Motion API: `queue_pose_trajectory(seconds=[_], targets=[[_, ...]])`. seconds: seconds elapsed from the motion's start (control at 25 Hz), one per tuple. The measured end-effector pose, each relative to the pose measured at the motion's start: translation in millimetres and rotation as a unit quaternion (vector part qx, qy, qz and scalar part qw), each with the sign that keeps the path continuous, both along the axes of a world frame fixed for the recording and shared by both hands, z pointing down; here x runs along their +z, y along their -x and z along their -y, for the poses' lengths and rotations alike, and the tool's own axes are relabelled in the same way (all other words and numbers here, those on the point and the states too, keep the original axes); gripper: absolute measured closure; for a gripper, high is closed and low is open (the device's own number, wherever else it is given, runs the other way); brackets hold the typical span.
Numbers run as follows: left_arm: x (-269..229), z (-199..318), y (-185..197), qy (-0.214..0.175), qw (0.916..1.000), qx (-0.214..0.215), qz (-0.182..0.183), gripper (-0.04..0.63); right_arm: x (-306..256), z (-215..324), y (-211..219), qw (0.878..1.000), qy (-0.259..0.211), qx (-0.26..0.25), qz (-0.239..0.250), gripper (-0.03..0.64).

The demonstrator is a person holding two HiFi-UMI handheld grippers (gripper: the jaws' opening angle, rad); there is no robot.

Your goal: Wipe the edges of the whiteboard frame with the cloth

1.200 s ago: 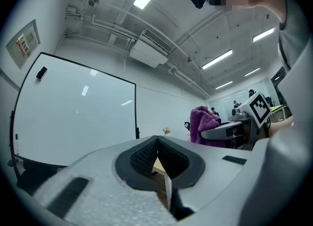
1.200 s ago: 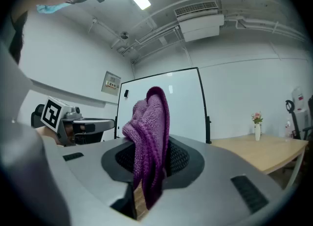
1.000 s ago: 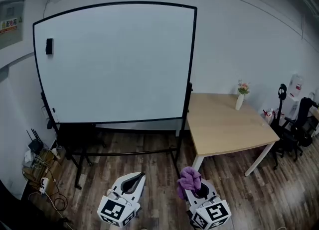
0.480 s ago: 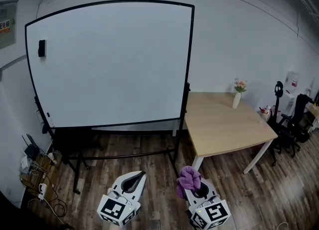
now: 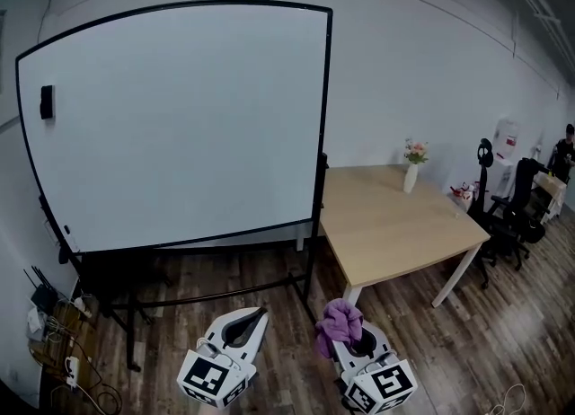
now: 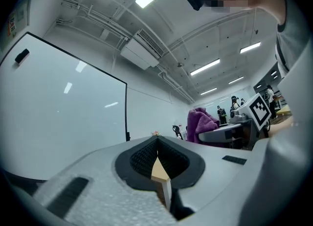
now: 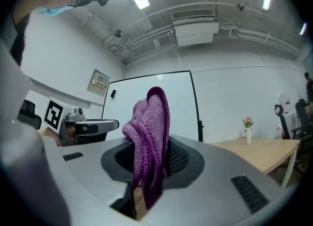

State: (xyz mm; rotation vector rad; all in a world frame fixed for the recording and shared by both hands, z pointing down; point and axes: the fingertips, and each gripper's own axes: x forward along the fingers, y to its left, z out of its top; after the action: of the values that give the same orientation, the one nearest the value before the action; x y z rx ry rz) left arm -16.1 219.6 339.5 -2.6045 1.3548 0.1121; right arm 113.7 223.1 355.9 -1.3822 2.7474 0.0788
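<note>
A large white whiteboard with a thin black frame [image 5: 325,108] stands on a dark rolling stand by the wall, well apart from both tools. Low in the head view, the right hand-held gripper [image 5: 346,332] is clamped on a bunched purple knitted cloth [image 5: 339,319], its loose folds standing up, ready to meet the frame. The left hand-held gripper [image 5: 254,317] has its jaws together on nothing, probably kept spare. Wiping has not yet begun. A light wooden tabletop [image 5: 395,225] stands just right of the board.
</note>
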Motion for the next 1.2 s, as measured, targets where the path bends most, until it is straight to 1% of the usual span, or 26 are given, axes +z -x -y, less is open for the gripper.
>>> queue_pose_trajectory(seconds=[0.08,0.24,0.4,0.52,0.68,0.88,1.04,1.12,1.2], targets=[[-2,6,5,-0.003,1.0,0.009,0.002,0.579,-5,5,3,1.0,-0.007,0.011,0.01,0.514],[-5,16,16,-0.005,0.9998,0.021,0.002,0.579,-10,12,11,0.999,-0.016,0.026,0.012,0.515],[-6,26,24,-0.008,0.9995,0.032,0.003,0.578,-15,14,25,0.999,-0.03,0.026,0.015,0.517],[-8,33,26,-0.008,0.9991,0.04,-0.002,0.578,-17,17,35,0.999,-0.034,0.023,0.007,0.517],[-8,42,19,-0.01,0.9984,0.056,-0.005,0.578,-15,25,39,0.999,-0.033,0.02,-0.008,0.518],[-6,60,7,-0.01,0.9977,0.067,-0.008,0.578,-15,43,32,0.999,-0.038,0.025,0.001,0.52],[-8,80,1,-0.012,0.9978,0.064,-0.005,0.579,-13,66,23,0.999,-0.027,0.037,0.002,0.52],[-12,95,-2,-0.016,0.998,0.062,-0.005,0.578,-19,84,16,0.998,-0.028,0.043,0.02,0.52],[-16,112,-5,-0.021,0.9981,0.057,-0.008,0.578,-24,103,10,0.998,-0.028,0.037,0.039,0.518]])
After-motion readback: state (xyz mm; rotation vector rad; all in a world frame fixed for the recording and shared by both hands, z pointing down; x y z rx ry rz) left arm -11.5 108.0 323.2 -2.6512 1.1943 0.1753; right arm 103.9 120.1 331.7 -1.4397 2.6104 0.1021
